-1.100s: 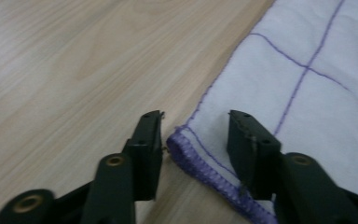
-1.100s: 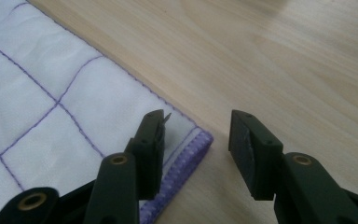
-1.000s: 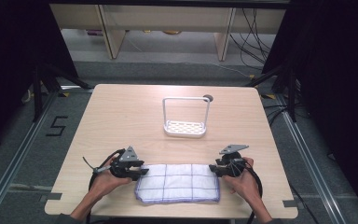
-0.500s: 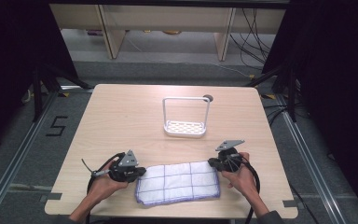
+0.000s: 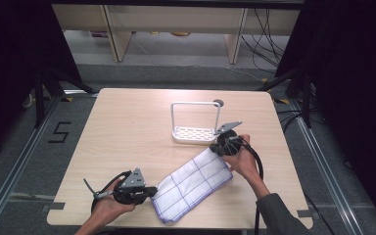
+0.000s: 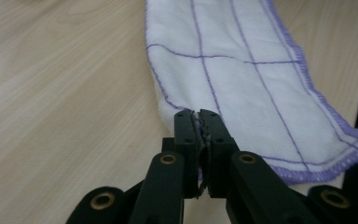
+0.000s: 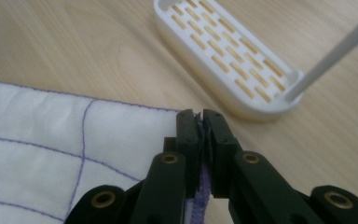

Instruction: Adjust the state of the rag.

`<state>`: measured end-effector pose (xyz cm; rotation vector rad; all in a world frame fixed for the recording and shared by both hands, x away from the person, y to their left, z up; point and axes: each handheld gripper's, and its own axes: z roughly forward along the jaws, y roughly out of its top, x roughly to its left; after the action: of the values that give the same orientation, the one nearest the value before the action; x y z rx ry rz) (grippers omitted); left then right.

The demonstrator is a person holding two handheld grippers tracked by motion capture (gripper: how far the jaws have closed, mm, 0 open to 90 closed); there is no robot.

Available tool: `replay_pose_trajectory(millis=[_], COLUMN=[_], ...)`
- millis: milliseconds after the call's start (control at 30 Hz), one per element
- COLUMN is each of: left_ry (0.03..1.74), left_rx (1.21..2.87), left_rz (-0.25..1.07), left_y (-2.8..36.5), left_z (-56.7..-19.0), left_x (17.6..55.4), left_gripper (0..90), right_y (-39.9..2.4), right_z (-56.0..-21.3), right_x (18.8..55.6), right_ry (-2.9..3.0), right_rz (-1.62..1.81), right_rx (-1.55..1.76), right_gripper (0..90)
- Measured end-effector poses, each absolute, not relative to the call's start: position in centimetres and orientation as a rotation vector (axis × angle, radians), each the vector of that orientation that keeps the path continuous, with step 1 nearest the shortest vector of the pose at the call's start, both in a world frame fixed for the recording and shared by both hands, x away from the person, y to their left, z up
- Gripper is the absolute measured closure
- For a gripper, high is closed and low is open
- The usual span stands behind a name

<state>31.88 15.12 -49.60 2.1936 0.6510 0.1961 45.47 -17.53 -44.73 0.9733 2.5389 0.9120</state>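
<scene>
**Cloth stretched corner to corner between two grippers**

Across the near half of the wooden table (image 5: pixel 127 127), a white dishcloth with a purple grid (image 5: pixel 192 182) lies slantwise, its long axis running from the near-left up toward the far-right. At each end a gripper has it. The left gripper (image 5: pixel 152 191) sits at the cloth's near-left end, close to the table's front edge; in the left gripper view its jaws are pressed together on a fold of the cloth's edge (image 6: pixel 242 74), with the fabric running away from the tips and slightly to the right. The right gripper (image 5: pixel 216 149) holds the opposite, far end, just beside the white rack (image 5: pixel 196 120); in the right gripper view its jaws are likewise clamped on the purple-stitched hem, the cloth (image 7: pixel 51 154) spreading off to the left and the rack's slotted base (image 7: pixel 228 56) lying just beyond the tips.

So the cloth lies between the two grippers, each pinching one end, and the line from one gripper to the other is the cloth's long axis. The right hand is the nearer one to the rack, almost touching its base; the left hand is well apart from it. My judgement is that any move to hang or drape the cloth over the rack's upright frame would be led by the right gripper, with the left following along that same diagonal and keeping the cloth taut.
</scene>
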Motion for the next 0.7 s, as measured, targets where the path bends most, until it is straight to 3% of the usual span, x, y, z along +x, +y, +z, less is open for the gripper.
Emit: replay_pose_trajectory(millis=[267, 700], left_ry=[0.610, 0.512], left_rx=[2.169, 2.167], left_rz=[0.171, 0.160], left_y=[12.8, 9.5], left_z=[-49.7, -49.8], left_x=[29.8, 28.3], left_gripper=[85.8, 85.6], right_y=[-14.4, -8.4], right_z=[-44.0, -45.6], right_x=[47.9, 50.4], right_ry=[2.579, 2.668], right_rz=[0.890, 0.931], right_rx=[0.905, 0.726], right_gripper=[85.9, 85.9])
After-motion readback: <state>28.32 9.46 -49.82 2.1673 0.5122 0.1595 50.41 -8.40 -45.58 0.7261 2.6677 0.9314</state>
